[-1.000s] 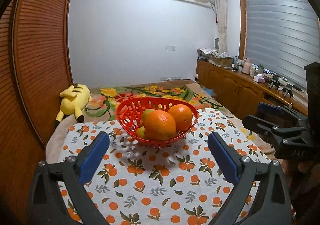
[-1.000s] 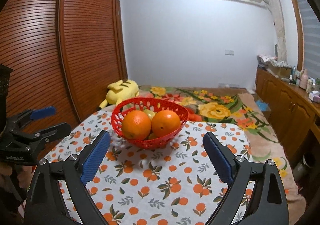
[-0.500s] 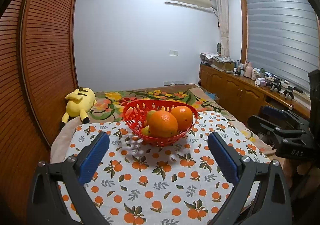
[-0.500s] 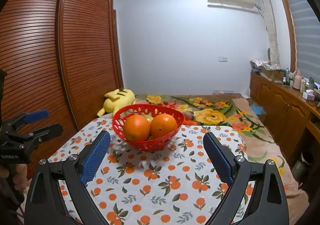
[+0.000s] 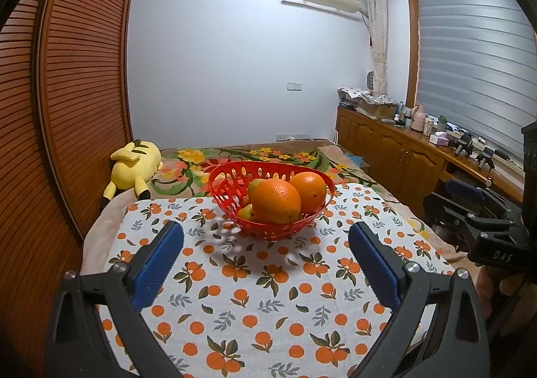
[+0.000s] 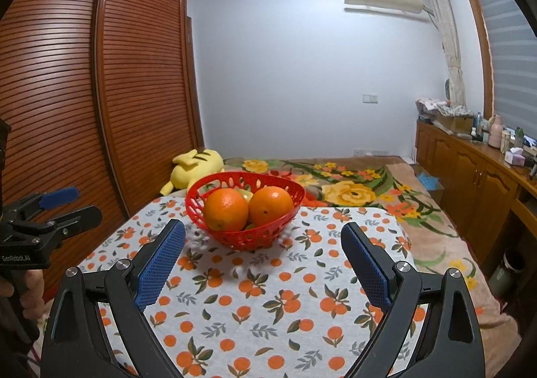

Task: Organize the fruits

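Note:
A red plastic basket (image 5: pixel 231 183) (image 6: pixel 198 206) stands on the orange-print tablecloth (image 5: pixel 255 287) (image 6: pixel 268 304). Two oranges (image 5: pixel 276 200) (image 6: pixel 225 209) fill it, with yellow-green fruit (image 5: pixel 246 211) partly hidden beneath them. My left gripper (image 5: pixel 266 237) hangs open over the cloth, short of the basket, nothing between its blue pads. My right gripper (image 6: pixel 263 237) is open too, likewise in front of the basket and empty. Each gripper shows at the edge of the other's view, the right one (image 5: pixel 483 210) and the left one (image 6: pixel 50 210).
A yellow plush toy (image 5: pixel 134 163) (image 6: pixel 194 166) lies on the flowered blanket (image 5: pixel 261 156) behind the table. A slatted wooden wardrobe (image 5: pixel 67 109) stands to the left. A wooden sideboard (image 5: pixel 402 149) with bottles and clutter runs along the right wall.
Both grippers have drawn back from the basket, which looks smaller and farther off now. More tablecloth shows in front of it. Both stay open and empty.

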Demonstrator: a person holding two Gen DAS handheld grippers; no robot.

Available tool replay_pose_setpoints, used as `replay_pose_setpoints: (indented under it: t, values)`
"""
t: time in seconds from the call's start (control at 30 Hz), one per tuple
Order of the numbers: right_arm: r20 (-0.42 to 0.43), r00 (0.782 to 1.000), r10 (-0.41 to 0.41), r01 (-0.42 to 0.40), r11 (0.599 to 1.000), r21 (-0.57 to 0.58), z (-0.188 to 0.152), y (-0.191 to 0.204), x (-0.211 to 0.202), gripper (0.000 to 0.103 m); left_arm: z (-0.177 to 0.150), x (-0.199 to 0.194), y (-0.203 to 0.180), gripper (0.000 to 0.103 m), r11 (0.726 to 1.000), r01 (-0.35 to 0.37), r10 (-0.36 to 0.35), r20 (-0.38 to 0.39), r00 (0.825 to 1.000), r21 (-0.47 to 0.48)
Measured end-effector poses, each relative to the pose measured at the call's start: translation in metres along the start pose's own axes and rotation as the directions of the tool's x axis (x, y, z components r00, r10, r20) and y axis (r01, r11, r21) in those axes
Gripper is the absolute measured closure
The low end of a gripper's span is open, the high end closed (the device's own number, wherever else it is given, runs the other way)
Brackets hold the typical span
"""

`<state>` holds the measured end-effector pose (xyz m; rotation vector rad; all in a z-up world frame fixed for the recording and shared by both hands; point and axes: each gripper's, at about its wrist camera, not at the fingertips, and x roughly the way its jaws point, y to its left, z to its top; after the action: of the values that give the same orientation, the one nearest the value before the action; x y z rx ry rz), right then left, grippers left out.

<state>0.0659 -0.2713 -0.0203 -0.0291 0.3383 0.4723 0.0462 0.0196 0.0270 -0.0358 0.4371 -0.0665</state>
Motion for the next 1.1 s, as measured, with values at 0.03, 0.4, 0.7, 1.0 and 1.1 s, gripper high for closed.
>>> replay_pose_setpoints:
  t: [0.03, 0.4, 0.7, 1.0, 1.1]
  values:
    - [0.0, 1.0, 0.0, 0.0, 1.0, -0.001, -0.0005, 0.0001, -0.0001, 0.007, 0.0004, 0.0002, -0.0001, 0.003, 1.0, 0.0, 0.0, -0.001, 1.0, 0.0]
    - [0.0, 1.0, -0.002, 0.002, 1.0, -0.001, -0.0001, 0.0006, -0.0003, 0.007, -0.0004, -0.0005, 0.0001, 0.003, 1.0, -0.002, 0.002, 0.0, 1.0, -0.003]
    - [0.0, 1.0, -0.003, 0.003, 1.0, -0.001, -0.0003, 0.0006, -0.0004, 0.007, -0.0011, -0.0019, 0.0, 0.003, 1.0, -0.002, 0.002, -0.001, 1.0, -0.004]
    - [0.002, 1.0, -0.004, 0.004, 1.0, -0.002, -0.001, 0.001, -0.0008, 0.007, -0.0011, -0.0048, -0.0011, 0.003, 1.0, -0.005, 0.005, 0.0, 1.0, -0.002]
    - [0.001, 1.0, -0.004, 0.004, 1.0, -0.001, -0.001, 0.0011, -0.0008, 0.007, -0.0014, -0.0071, -0.0032, 0.003, 1.0, -0.005, 0.005, 0.002, 1.0, -0.004]
